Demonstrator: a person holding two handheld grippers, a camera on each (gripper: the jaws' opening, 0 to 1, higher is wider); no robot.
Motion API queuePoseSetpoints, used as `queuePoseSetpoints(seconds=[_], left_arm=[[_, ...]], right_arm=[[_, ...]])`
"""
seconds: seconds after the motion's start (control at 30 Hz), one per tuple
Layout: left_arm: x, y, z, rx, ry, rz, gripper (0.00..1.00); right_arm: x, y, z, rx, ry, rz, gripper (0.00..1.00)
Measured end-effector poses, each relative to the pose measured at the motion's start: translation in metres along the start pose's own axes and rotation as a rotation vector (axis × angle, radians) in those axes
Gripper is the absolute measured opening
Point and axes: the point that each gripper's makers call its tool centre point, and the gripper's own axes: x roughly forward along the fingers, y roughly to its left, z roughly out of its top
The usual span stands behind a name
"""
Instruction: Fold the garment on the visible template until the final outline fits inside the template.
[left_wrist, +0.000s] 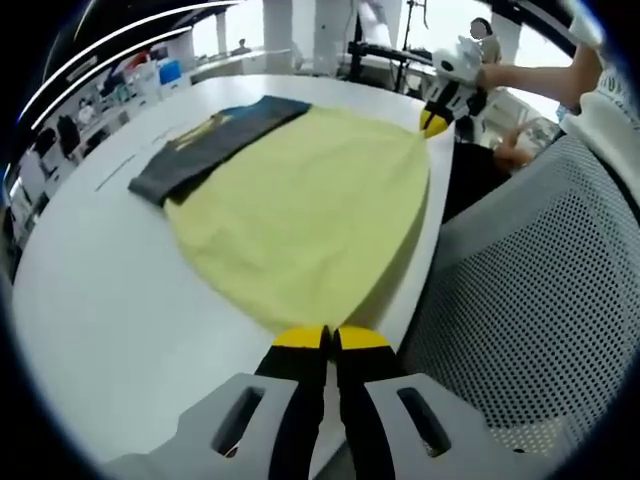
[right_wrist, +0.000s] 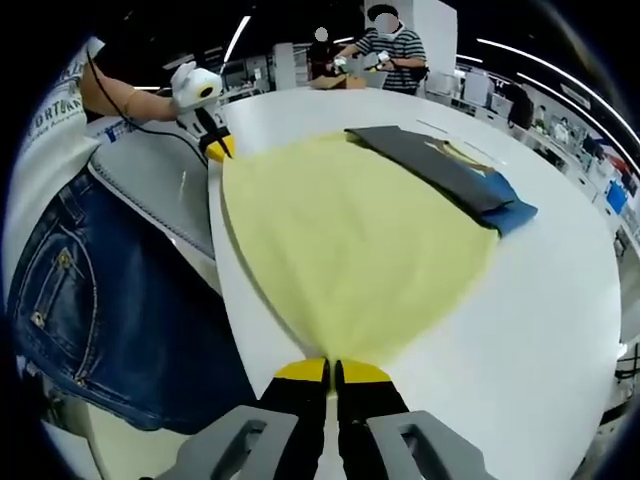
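One yellow garment (left_wrist: 300, 215) spread at table (left_wrist: 90, 300) near edge, partly covering one dark garment (left_wrist: 215, 140). Left gripper (left_wrist: 330, 338) and right gripper (right_wrist: 330, 372) each clamp a yellow corner; template unclear.

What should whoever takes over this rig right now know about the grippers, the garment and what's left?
Left hand-held gripper: shut on one near corner of the yellow garment.
Right hand-held gripper: shut on the other near corner.
Garment lies spread on the white table, its near hem at the table edge, partly over a dark folded cloth at the far side.
Done: both corners gripped.
Left: fold it; I can't make out a template outline.
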Motion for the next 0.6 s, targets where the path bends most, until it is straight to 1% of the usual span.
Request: queuePoseSetpoints(seconds=[0.17,0.33,0.4,0.43,0.6], left_arm=[[-0.005,-0.008,-0.003,-0.002,0.001,-0.003,0.0],[-0.01,-0.016,-0.008,-0.029,0.001,-0.015,0.0],[-0.011,-0.019,-0.01,-0.065,0.004,-0.015,0.0],[-0.012,-0.02,-0.01,-0.071,0.003,-0.019,0.0],[-0.015,-0.024,-0.012,-0.075,0.008,-0.023,0.0]], right_arm=[[-0.002,0.009,-0.002,0.027,-0.002,0.014,0.0],[-0.003,0.021,-0.006,0.044,-0.001,0.029,0.0],[-0.003,0.024,-0.007,0.052,-0.004,0.032,0.0],[-0.004,0.025,-0.007,0.055,-0.004,0.034,0.0],[-0.007,0.032,-0.007,0.067,-0.012,0.04,0.0]])
